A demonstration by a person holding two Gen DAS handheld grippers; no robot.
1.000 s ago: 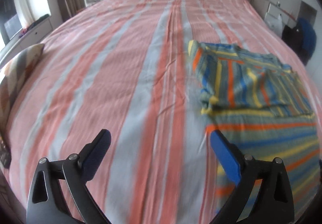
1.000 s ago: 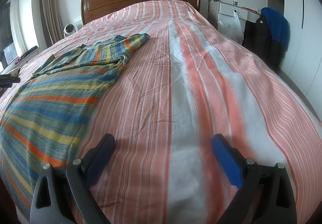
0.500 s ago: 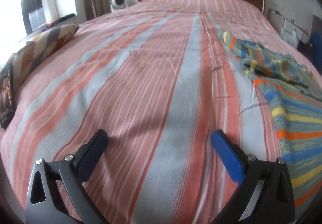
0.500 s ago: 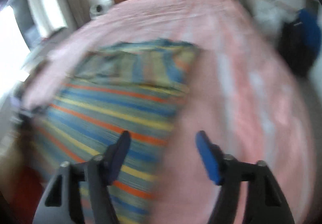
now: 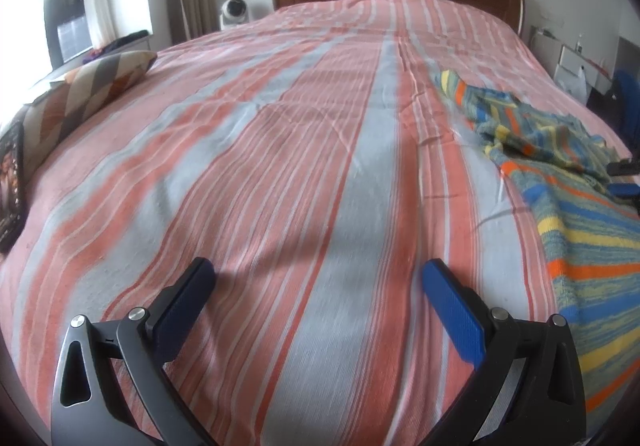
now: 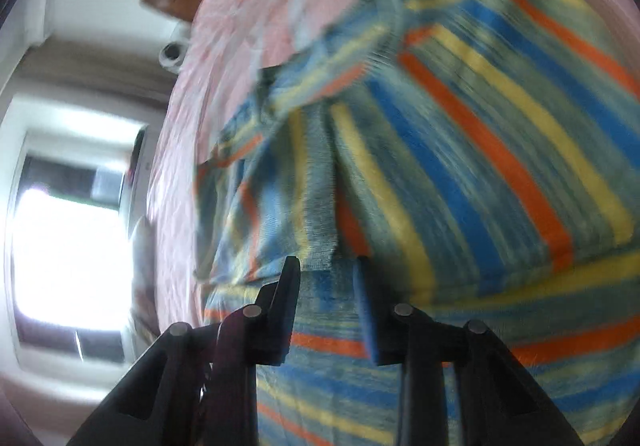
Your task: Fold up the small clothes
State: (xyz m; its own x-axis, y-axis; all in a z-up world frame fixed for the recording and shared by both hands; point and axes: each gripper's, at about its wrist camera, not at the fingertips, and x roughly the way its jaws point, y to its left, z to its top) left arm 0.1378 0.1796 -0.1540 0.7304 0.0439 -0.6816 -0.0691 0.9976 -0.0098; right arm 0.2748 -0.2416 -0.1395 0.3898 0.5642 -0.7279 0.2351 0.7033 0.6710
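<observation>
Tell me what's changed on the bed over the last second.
The right gripper swung from bare bedspread over to the striped sweater, rolling sideways, jaws closing above a folded edge, nothing pinched yet. The left gripper stayed open over the bedspread; the sweater hasn't moved.

Left hand-held gripper (image 5: 316,286) wide — right (image 6: 326,274) closing

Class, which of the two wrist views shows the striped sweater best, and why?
The right wrist view: the striped sweater fills most of the frame, close up, though blurred. The left wrist view shows only part of the sweater, sharper, at the right edge on the bed.
</observation>
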